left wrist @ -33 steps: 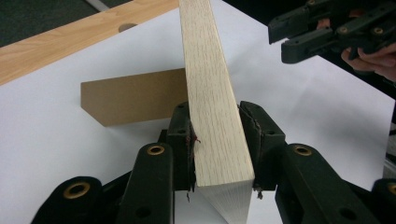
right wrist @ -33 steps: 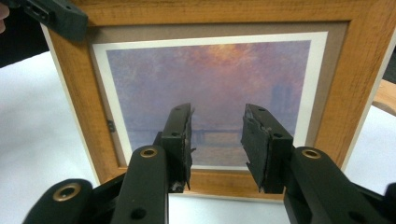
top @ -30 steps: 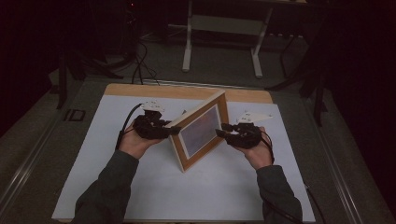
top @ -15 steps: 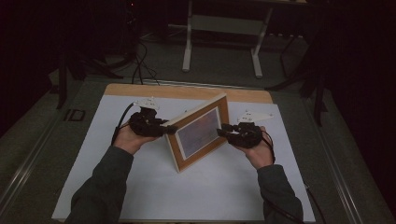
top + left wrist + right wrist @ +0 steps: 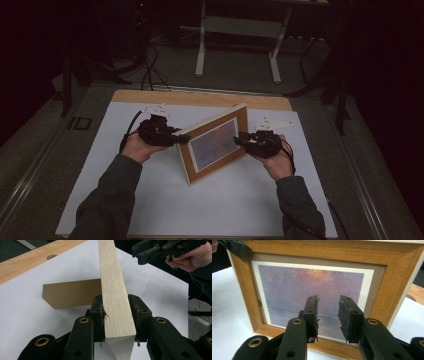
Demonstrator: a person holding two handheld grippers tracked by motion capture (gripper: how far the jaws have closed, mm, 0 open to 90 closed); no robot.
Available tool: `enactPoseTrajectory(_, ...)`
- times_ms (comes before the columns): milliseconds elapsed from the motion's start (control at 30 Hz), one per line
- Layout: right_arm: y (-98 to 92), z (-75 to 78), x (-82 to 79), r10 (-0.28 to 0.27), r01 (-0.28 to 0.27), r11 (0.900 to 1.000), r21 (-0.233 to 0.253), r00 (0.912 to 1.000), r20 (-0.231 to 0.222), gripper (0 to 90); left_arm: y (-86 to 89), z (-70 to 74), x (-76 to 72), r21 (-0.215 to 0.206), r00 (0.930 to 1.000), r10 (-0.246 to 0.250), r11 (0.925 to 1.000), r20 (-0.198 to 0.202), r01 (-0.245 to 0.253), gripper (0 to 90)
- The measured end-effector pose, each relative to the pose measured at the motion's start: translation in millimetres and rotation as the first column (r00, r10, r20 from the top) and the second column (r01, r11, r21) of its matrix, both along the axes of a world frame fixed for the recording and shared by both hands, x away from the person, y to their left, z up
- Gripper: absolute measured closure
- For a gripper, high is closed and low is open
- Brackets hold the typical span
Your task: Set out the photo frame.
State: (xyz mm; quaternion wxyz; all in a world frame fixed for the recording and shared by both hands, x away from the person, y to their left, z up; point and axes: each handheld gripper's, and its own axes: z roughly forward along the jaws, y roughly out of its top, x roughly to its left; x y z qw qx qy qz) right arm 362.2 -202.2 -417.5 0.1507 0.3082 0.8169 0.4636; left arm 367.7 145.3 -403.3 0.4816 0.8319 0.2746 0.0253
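A wooden picture frame [image 5: 215, 144] stands on edge near the middle of the white sheet [image 5: 150, 200] that covers the table [image 5: 200, 98], leaning back a little, its pictured face turned toward the person's right side. In the right gripper view the frame [image 5: 397, 277] holds a purple, hazy print [image 5: 309, 287] inside a pale mat. Behind the frame, in the left gripper view, a brown back stand [image 5: 70, 293] juts out and rests on the white sheet [image 5: 30, 320].

The left gripper [image 5: 176, 138] meets the frame at its left upright edge; in its own view the fingers [image 5: 98, 312] are pinching the pale side of the frame [image 5: 113, 290] from both faces, pads pressed flat against the wood. The right gripper [image 5: 241, 137] sits just beside the frame's right edge, in front of the glass; in its own view the fingers [image 5: 348, 317] are spread with a gap between them, holding nothing, the print showing through the gap. The left gripper's fingers [image 5: 235, 247] show at that view's top left corner, on the frame.

A strip of bare wooden table shows beyond the far edge of the sheet. On the dark floor past it stand the white legs of another stand [image 5: 202, 45], and black cables [image 5: 150, 70] trail near the table's far left corner.
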Motion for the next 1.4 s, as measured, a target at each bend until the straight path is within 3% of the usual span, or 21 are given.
enactPoseTrajectory(400,-2.9,-1.8,2.9,-0.015,0.015,1.000,0.000,0.9999,-0.003,68.5,-0.2,-0.5,-3.2,-0.002,0.9995,0.028,0.9996,0.012,-0.028,68.8)
enactPoseTrajectory(733,-5.5,-2.7,6.4,-0.040,0.040,0.999,0.003,0.9992,0.001,65.6,0.0,-3.5,-11.1,-0.002,0.9936,0.113,0.9936,0.008,-0.113,62.9)
enactPoseTrajectory(933,-9.4,-2.7,12.9,-0.071,0.071,0.997,0.000,0.9975,0.003,61.6,-0.4,-6.0,-16.7,0.011,0.9866,0.163,0.9866,0.015,-0.163,58.7)
enactPoseTrajectory(1167,-12.0,-1.6,21.7,-0.110,0.110,0.994,0.005,0.9939,0.011,57.4,-1.4,-8.0,-23.8,-0.005,0.9723,0.233,0.9725,0.017,-0.233,56.8)
enactPoseTrajectory(1200,-11.8,-1.3,23.4,-0.115,0.115,0.993,0.003,0.9932,0.013,57.0,-1.8,-8.6,-26.9,-0.004,0.9667,0.255,0.9669,0.022,-0.255,56.8)
enactPoseTrajectory(1400,-9.2,1.7,36.0,-0.148,0.149,0.989,-0.005,0.9885,0.030,55.5,-3.2,-12.0,-36.7,0.001,0.9518,0.303,0.9529,0.049,-0.303,55.6)
